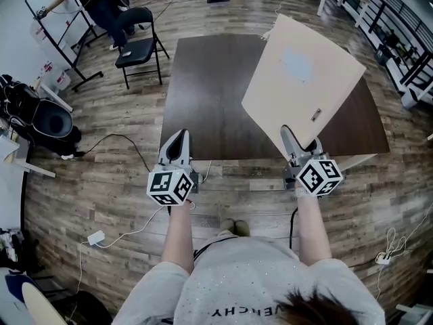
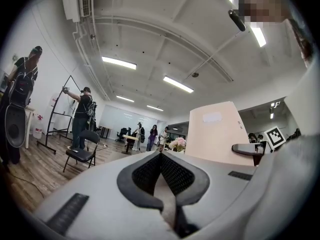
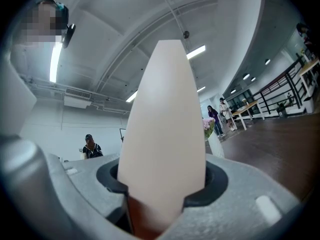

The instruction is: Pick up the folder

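A beige folder (image 1: 301,80) with a pale label hangs lifted above the dark brown table (image 1: 203,93), tilted up and away from me. My right gripper (image 1: 298,143) is shut on the folder's near corner; in the right gripper view the folder (image 3: 162,134) fills the space between the jaws and rises upward. My left gripper (image 1: 177,141) sits at the table's near edge, jaws together with nothing between them. In the left gripper view the folder (image 2: 217,131) stands to the right beyond the left gripper (image 2: 161,156).
A black folding chair (image 1: 139,46) stands off the table's far left corner, with a person (image 1: 101,5) and a metal rack behind it. Cables and a white adapter (image 1: 95,237) lie on the wood floor. Shelving (image 1: 399,39) lines the right side.
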`<move>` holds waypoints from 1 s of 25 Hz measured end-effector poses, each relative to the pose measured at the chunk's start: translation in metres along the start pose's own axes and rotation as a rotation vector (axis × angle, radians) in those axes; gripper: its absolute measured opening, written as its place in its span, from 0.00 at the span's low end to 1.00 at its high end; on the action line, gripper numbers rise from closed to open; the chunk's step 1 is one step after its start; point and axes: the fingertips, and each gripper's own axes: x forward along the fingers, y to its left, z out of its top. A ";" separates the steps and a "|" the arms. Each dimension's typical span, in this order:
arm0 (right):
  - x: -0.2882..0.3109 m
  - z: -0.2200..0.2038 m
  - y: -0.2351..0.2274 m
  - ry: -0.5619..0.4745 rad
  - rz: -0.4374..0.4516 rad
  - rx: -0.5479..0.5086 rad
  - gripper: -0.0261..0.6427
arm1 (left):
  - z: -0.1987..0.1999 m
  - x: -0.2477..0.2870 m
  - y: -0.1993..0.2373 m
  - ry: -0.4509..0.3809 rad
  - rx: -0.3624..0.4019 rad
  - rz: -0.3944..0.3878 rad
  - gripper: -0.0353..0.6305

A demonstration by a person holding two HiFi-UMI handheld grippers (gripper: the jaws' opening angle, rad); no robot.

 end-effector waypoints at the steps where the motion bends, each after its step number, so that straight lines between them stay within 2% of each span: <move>1: -0.001 0.001 0.000 -0.003 0.001 -0.006 0.43 | 0.000 0.000 -0.001 -0.002 0.001 0.000 0.05; 14: -0.005 0.004 0.008 -0.035 -0.021 -0.087 0.43 | 0.006 -0.004 0.004 -0.016 0.007 0.000 0.05; 25: -0.002 0.002 0.005 -0.035 -0.033 -0.110 0.43 | 0.000 0.000 0.006 0.001 0.011 0.000 0.05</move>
